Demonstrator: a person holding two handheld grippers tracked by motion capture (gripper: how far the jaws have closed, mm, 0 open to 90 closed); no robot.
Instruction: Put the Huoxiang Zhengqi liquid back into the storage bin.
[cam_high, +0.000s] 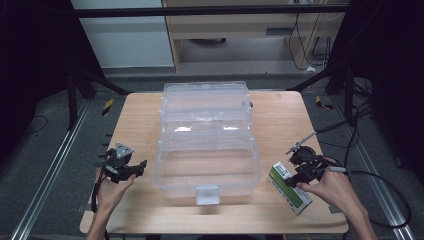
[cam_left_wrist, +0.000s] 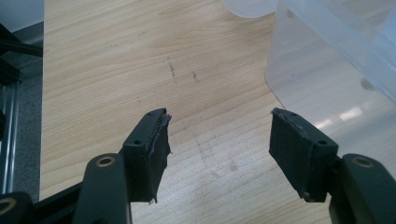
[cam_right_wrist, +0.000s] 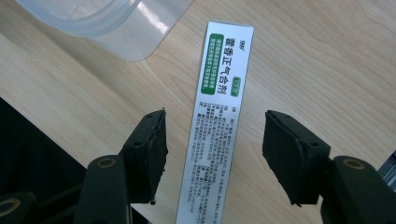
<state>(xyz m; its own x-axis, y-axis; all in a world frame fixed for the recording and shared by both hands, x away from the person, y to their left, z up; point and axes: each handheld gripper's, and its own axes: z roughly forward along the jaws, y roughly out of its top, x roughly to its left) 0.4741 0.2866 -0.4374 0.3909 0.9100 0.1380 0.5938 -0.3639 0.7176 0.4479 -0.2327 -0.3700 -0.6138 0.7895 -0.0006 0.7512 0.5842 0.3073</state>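
While both hands rest at the near edge of the table (cam_high: 140, 107), the scene reads so:
Right gripper (cam_right_wrist: 212, 140): jaws spread apart, straddling the box, gripping nothing.
Box (cam_right_wrist: 219, 116): white-and-green carton lying flat on the wood, running between the two jaws toward 12 o'clock, clear of both pads.
Box on the table (cam_high: 289, 187): at 3 o'clock of the clear bin (cam_high: 207, 145).
Left gripper (cam_left_wrist: 219, 140): jaws parted and empty over bare wood, the bin's corner at 2 o'clock.
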